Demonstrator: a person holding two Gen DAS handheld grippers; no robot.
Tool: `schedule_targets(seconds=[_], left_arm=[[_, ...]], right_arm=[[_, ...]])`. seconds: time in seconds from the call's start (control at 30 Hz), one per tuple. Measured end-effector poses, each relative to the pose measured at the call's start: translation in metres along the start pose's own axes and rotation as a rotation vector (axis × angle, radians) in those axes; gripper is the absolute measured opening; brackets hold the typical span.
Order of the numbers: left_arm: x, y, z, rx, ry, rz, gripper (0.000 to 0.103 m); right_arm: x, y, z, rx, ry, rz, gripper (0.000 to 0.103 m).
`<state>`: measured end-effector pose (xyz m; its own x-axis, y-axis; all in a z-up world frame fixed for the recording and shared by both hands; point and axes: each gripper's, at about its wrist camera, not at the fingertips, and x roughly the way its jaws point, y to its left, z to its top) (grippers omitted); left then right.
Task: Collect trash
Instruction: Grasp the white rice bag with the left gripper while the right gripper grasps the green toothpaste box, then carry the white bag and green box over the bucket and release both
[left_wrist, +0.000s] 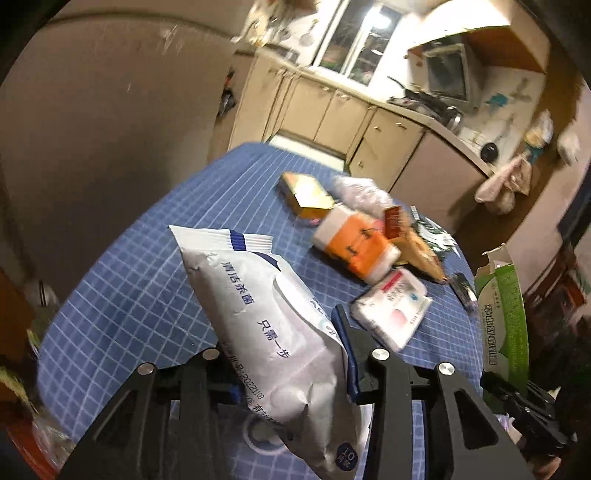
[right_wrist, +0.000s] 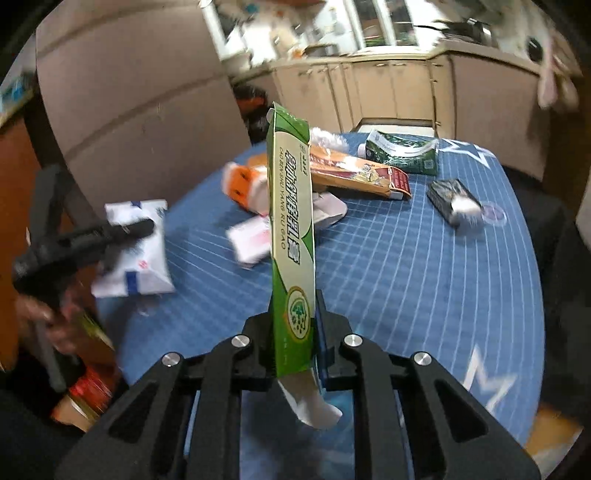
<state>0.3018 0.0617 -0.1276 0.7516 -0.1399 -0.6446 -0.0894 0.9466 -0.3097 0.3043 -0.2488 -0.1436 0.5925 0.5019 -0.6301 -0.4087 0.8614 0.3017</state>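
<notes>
Holding two items clear of the blue table (right_wrist: 406, 266): your left gripper (left_wrist: 284, 354) clamps the white wipes pack (left_wrist: 266, 325), your right gripper (right_wrist: 293, 325) the green carton (right_wrist: 291, 229); next, bin both.

A home kitchen: cream cabinets (left_wrist: 332, 107) under a countertop (left_wrist: 439, 125), a window (left_wrist: 354, 40), a frying pan (left_wrist: 413, 92), and a blue checked tablecloth (left_wrist: 155, 266).

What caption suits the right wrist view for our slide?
Right claw shut on a green box above the blue table of trash.
</notes>
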Motion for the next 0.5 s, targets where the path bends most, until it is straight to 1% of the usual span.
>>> schedule_targets(seconds=[0.13, 0.23, 0.3, 0.5], left_arm=[[-0.021, -0.031, -0.005, 0.096, -0.049, -0.012, 0.041], [-0.027, -0.049, -0.011, 0.152, -0.047, -0.024, 0.04], [-0.025, -0.059, -0.015, 0.174, -0.037, -0.028, 0.04], [-0.018, -0.094, -0.033, 0.274, -0.03, -0.008, 0.04]], right_arm=[[-0.025, 0.009, -0.017, 0.09, -0.055, 0.001, 0.014], [-0.048, 0.014, -0.032, 0.138, -0.089, -0.047, 0.013], [-0.058, 0.018, -0.04, 0.132, -0.099, -0.092, 0.013], [-0.085, 0.026, -0.06, 0.131, -0.137, -0.163, 0.012]])
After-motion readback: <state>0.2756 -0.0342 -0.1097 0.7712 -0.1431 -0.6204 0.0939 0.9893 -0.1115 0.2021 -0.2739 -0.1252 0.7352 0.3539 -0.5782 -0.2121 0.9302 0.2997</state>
